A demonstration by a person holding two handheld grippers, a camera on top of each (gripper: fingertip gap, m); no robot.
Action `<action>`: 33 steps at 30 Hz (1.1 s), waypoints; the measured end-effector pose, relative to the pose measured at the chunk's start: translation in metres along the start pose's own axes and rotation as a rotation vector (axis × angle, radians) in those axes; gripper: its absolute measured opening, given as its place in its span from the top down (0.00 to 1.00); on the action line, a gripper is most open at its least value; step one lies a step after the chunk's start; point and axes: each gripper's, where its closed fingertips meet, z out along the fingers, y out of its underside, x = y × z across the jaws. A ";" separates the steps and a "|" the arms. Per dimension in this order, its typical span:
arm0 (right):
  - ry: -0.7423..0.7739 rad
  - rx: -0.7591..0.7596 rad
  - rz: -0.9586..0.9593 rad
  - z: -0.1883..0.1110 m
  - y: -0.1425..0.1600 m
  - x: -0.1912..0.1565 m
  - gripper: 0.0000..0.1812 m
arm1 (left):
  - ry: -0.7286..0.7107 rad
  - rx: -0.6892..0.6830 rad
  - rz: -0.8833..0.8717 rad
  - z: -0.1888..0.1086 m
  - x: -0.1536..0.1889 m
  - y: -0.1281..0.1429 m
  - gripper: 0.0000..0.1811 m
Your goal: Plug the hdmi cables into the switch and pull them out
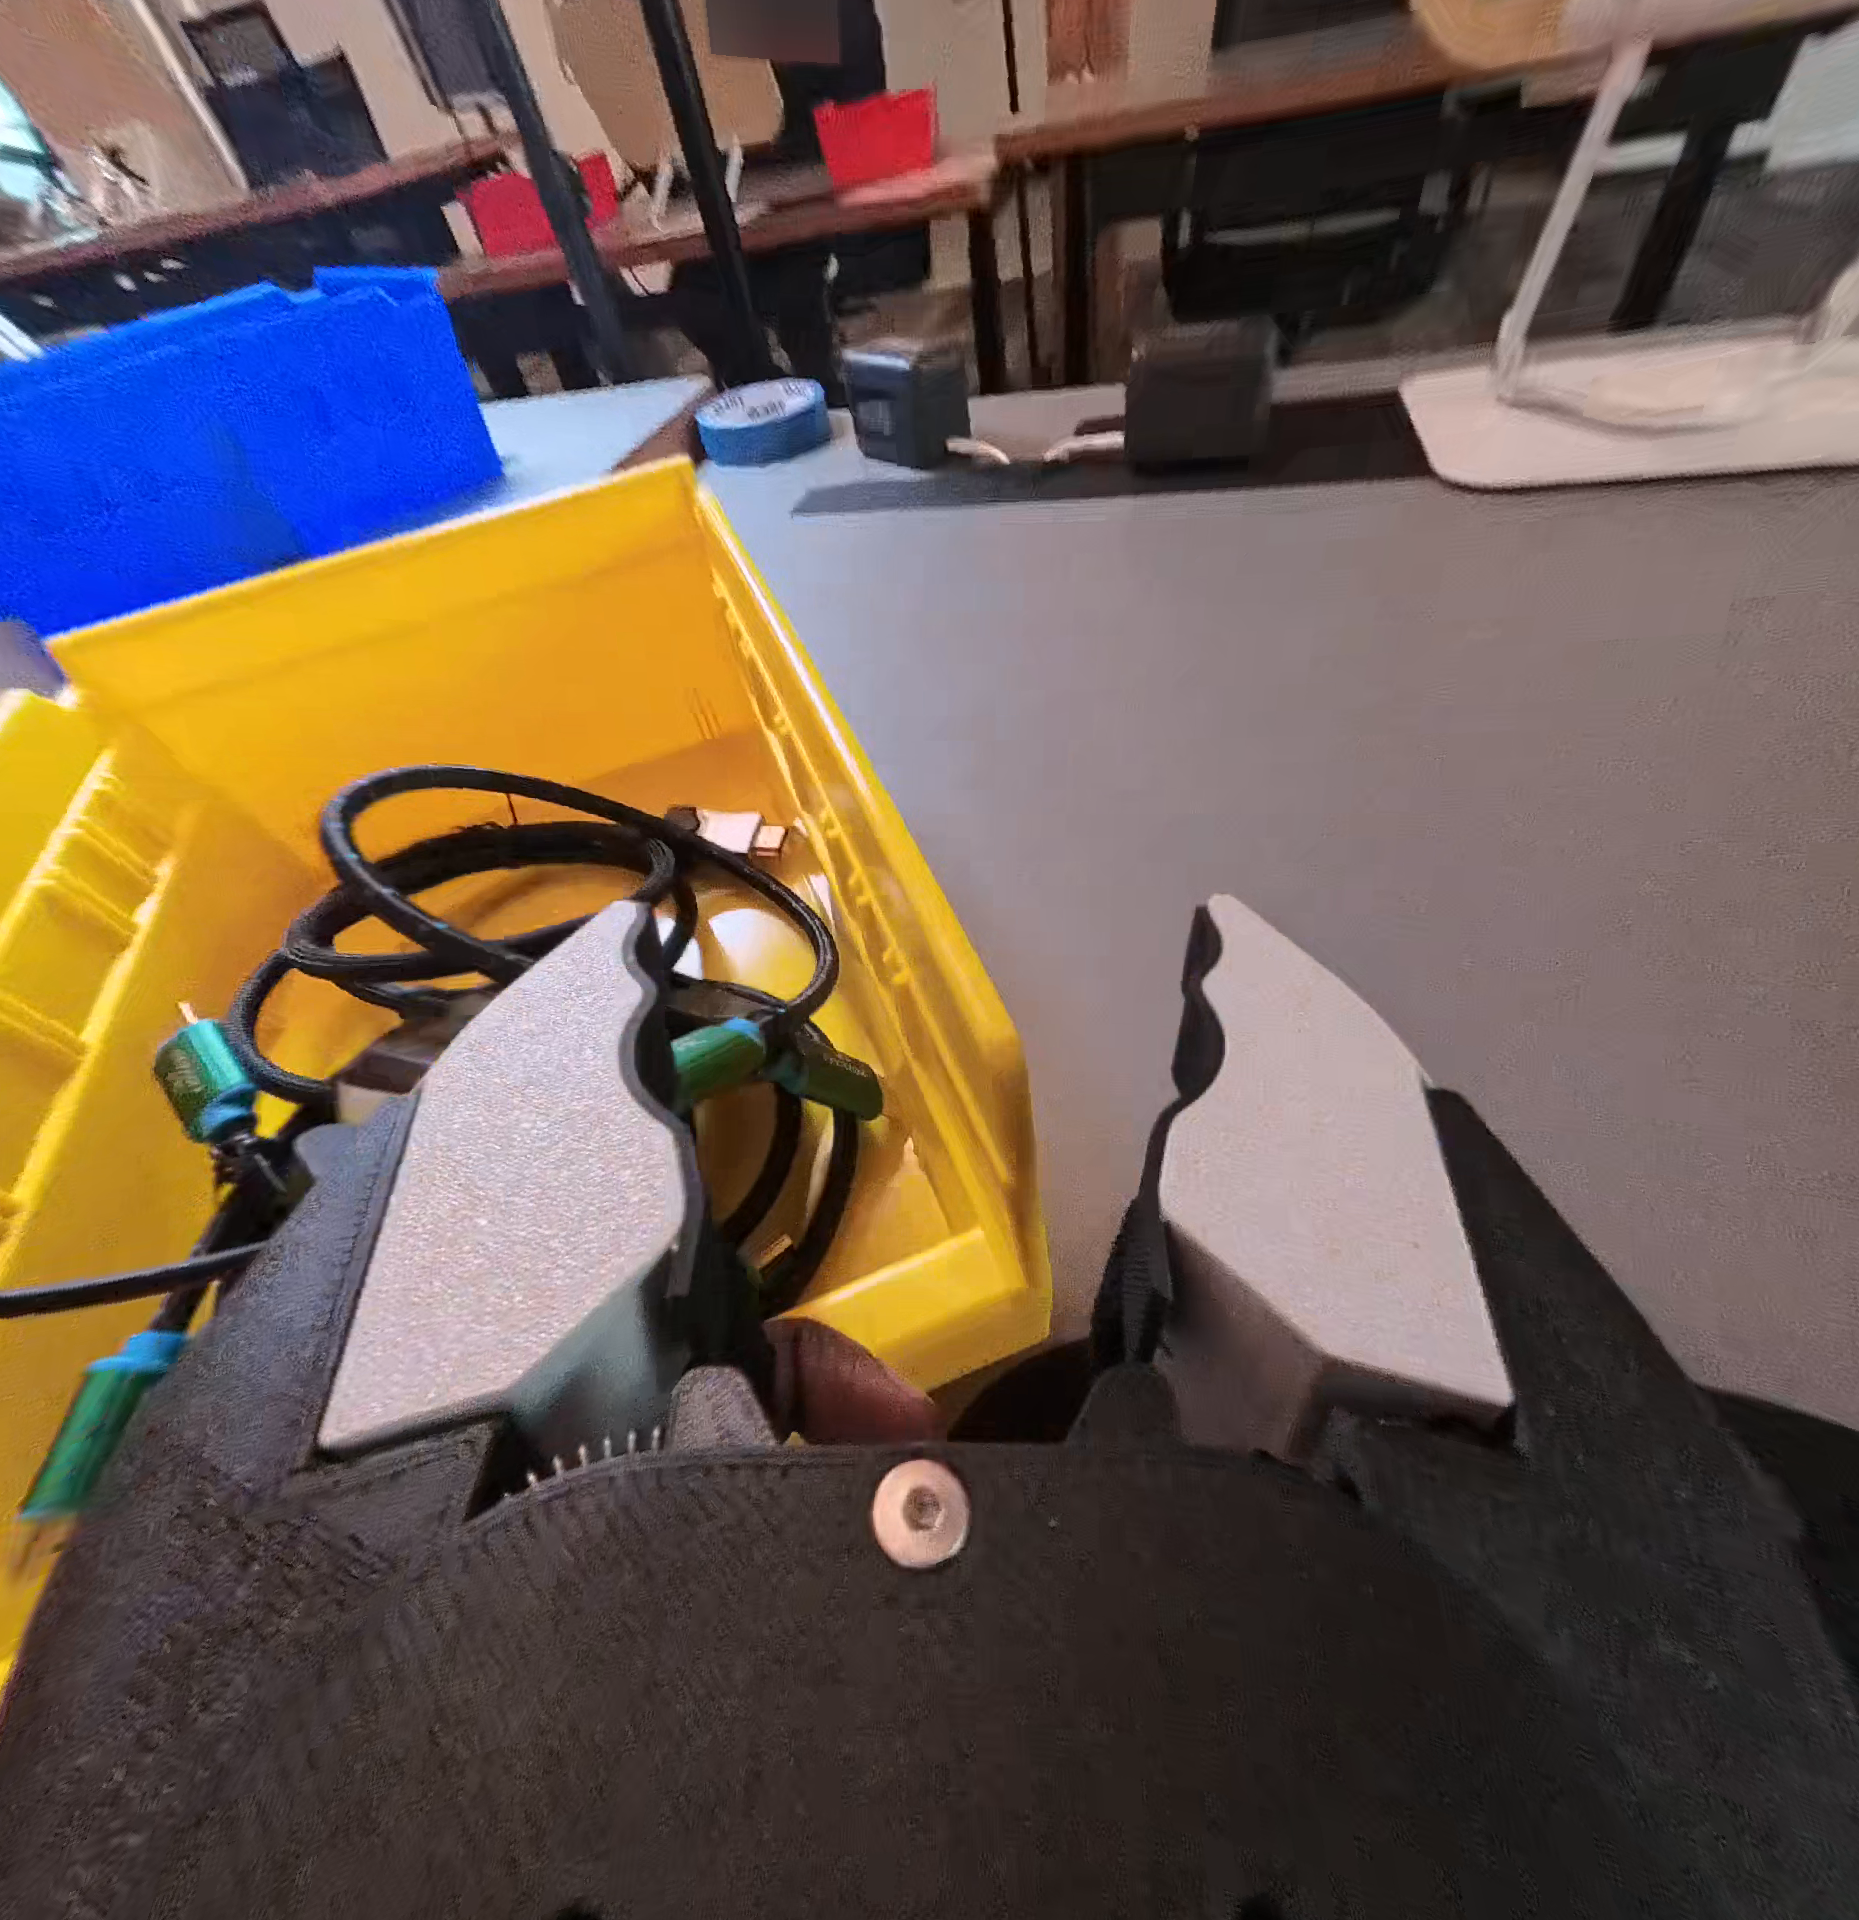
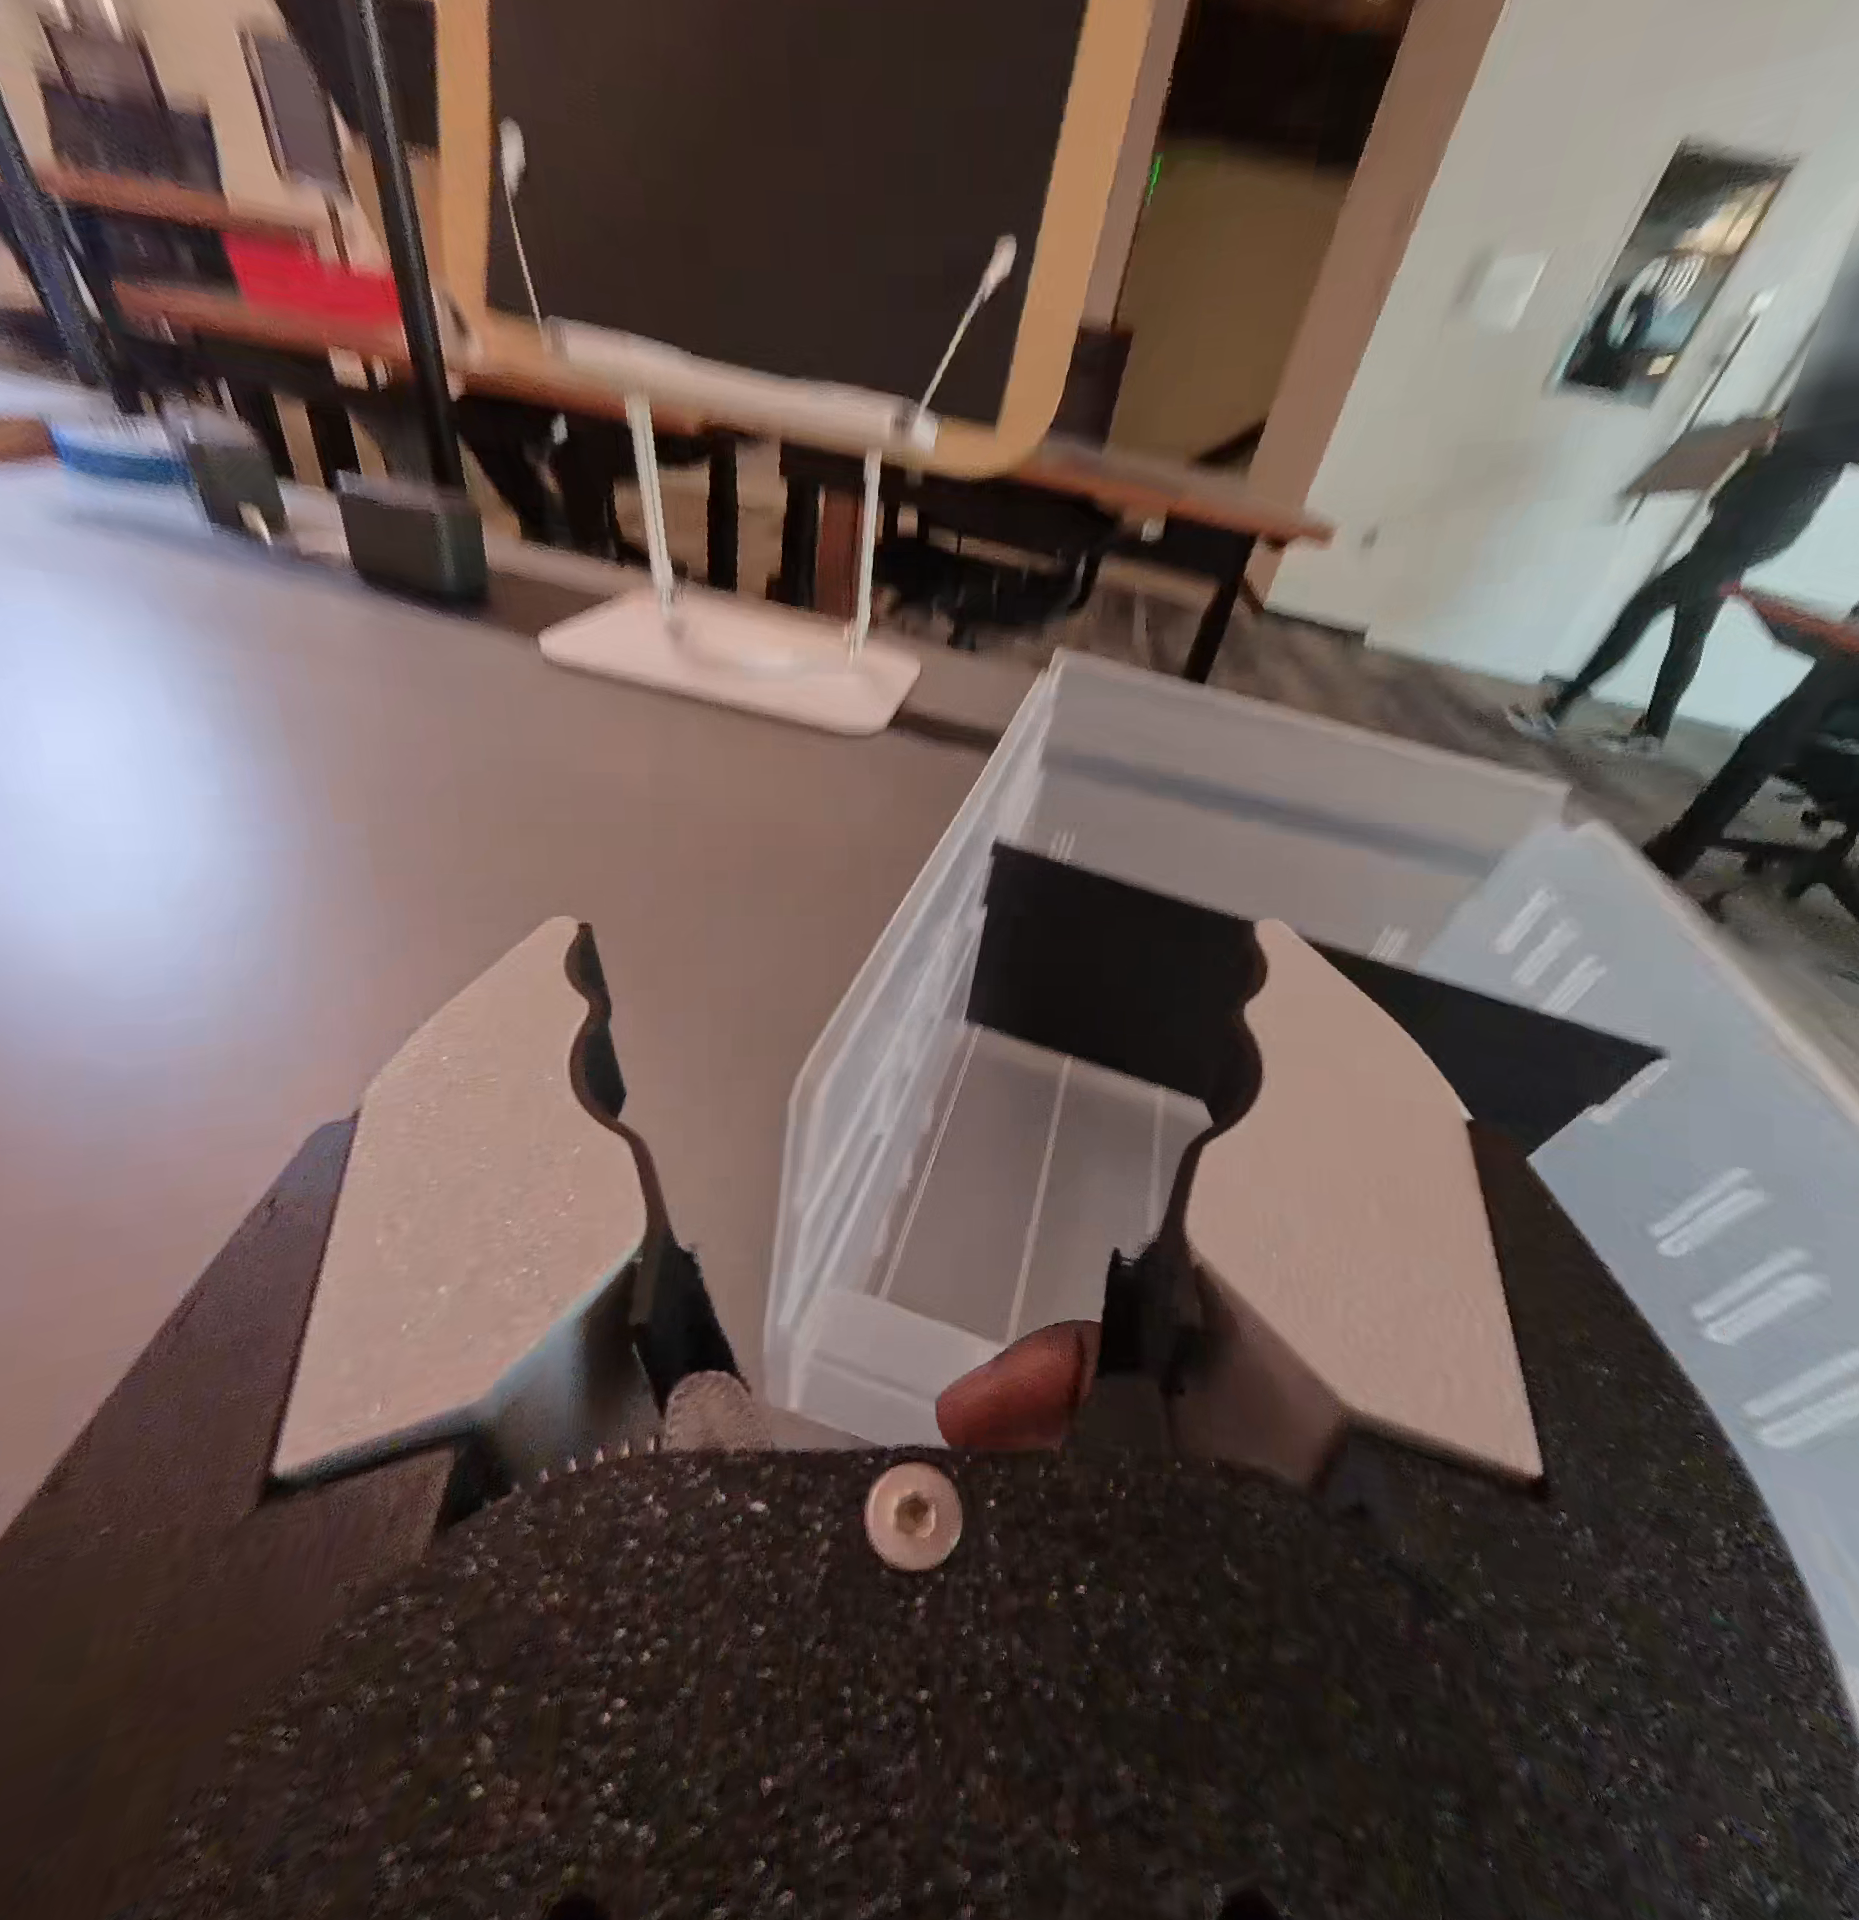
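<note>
Left gripper: rough black printed body; two grey textured fingers with wavy black-edged inner faces; silver hex-socket screw at lower centre.
Right gripper: matching speckled black body, grey scalloped fingers, identical silver screw.

Two close forward-facing wrist views

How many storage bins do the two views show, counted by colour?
Yellow bins: 2
Blue bins: 2 at least; the blur hides their edges
Clear bins: 2
Total: 6
</note>
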 end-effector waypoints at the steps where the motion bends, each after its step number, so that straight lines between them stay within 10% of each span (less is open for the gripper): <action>1: 0.005 -0.058 -0.010 0.006 0.009 -0.004 0.41 | 0.025 -0.039 0.034 0.007 0.004 0.008 0.51; 3: 0.034 -0.193 -0.050 0.015 0.030 -0.003 0.57 | 0.008 -0.018 0.102 0.012 0.005 0.005 0.81; 6: 0.046 -0.270 -0.123 0.016 0.043 -0.002 0.92 | 0.035 -0.005 0.089 0.016 0.011 0.001 0.84; 8: 0.138 -0.282 -0.157 0.013 0.045 0.012 0.96 | 0.089 0.021 0.090 0.015 0.018 -0.001 0.86; 20: 0.302 -0.315 -0.156 -0.003 0.050 0.028 0.97 | 0.191 0.054 0.154 0.007 0.077 -0.013 0.97; 33: 0.086 -0.227 0.036 -0.003 0.044 0.030 0.90 | 0.164 0.068 0.142 0.002 0.091 -0.016 0.97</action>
